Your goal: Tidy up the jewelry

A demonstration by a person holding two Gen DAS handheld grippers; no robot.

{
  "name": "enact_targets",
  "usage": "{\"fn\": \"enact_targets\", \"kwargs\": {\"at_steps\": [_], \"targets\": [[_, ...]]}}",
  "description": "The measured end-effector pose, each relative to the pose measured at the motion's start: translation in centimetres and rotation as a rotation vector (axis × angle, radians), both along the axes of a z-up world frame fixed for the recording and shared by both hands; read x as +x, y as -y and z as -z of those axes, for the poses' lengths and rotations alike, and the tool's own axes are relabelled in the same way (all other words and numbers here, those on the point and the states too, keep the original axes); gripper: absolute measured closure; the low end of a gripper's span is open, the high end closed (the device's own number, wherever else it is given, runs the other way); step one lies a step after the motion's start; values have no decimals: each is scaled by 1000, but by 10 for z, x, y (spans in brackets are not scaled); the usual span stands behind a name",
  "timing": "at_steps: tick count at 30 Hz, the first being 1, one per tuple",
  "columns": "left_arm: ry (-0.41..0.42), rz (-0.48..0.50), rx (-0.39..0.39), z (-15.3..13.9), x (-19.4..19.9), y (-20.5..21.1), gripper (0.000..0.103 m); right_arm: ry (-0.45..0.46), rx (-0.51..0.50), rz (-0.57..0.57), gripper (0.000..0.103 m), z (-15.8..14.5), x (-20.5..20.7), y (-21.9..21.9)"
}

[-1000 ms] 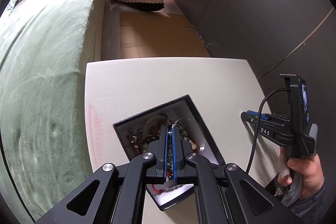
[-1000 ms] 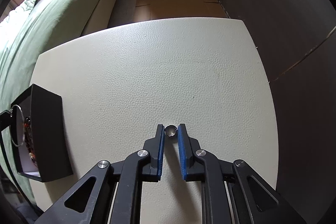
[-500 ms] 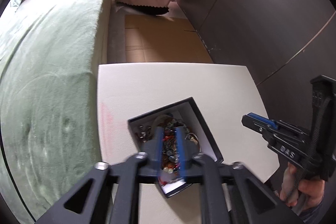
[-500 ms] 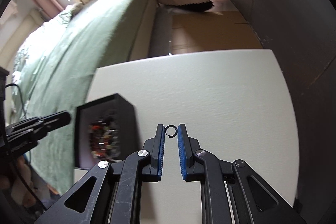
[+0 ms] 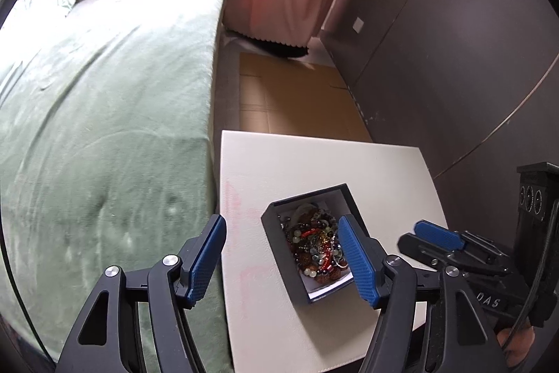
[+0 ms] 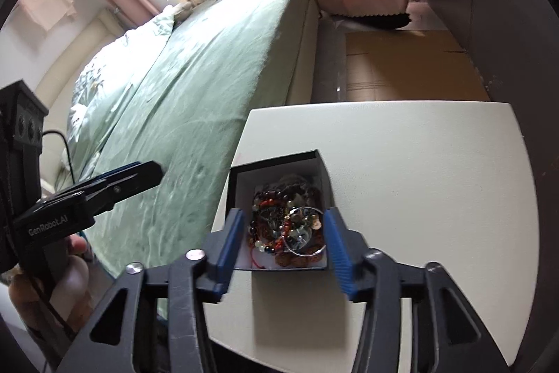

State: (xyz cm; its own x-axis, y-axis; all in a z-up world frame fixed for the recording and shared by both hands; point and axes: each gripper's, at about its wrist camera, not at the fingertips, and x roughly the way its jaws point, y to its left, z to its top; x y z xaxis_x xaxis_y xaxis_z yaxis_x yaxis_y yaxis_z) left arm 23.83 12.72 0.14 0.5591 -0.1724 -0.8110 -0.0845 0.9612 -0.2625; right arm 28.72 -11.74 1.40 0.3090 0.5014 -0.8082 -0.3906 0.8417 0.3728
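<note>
Right now both grippers are hanging over the black jewelry box [image 6: 279, 208], and everything the next move needs turns on how that box lies under them. It is sitting on the pale worktop [image 6: 419, 184], toward the edge that runs beside the green bed [image 6: 209, 86], and it is holding a heaped tangle of beads [image 6: 279, 226] with a thin metal bangle [image 6: 302, 233] lying on top.

The right gripper [image 6: 283, 243] is standing almost square over the near end of the box, its blue fingers spread wide with nothing between them, one finger at each side wall. Seen from there, the box's long axis is running straight ahead, away from the gripper, so the opening is already lined up across its short width.

The left gripper [image 5: 281, 259] is also spread wide and carrying nothing, but the box is lying off to its right, skewed on a diagonal, close by its right finger; its left finger is hovering out over the bed edge.

By my reckoning the right gripper is the nearer and better placed one, with the box directly below and ahead of it.
</note>
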Motion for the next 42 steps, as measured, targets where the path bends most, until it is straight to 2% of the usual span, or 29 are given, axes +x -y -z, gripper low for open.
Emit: {"fn": "enact_targets", "kwargs": {"at_steps": [6, 8, 10, 13, 15, 19, 29, 42], "targets": [[60, 17, 35, -20, -24, 13, 25, 20, 1, 42, 50, -25, -15, 23], [79, 32, 28, -26, -33, 21, 23, 31, 5, 57, 38, -35, -22, 30], [99, 41, 24, -32, -39, 28, 18, 54, -3, 75, 32, -44, -31, 38], [132, 57, 28, -41, -52, 40, 10, 89, -31, 106, 29, -55, -45, 51], [151, 67, 31, -45, -59, 47, 8, 106, -43, 125, 23, -62, -54, 62], [194, 87, 55, -54, -77, 60, 6, 134, -44, 150, 1, -73, -70, 78], [281, 95, 117, -68, -127, 80, 5, 199, -98, 218, 0, -84, -108, 115], [346, 64, 154, -61, -180, 86, 5, 257, -133, 273, 0, -85, -161, 152]]}}
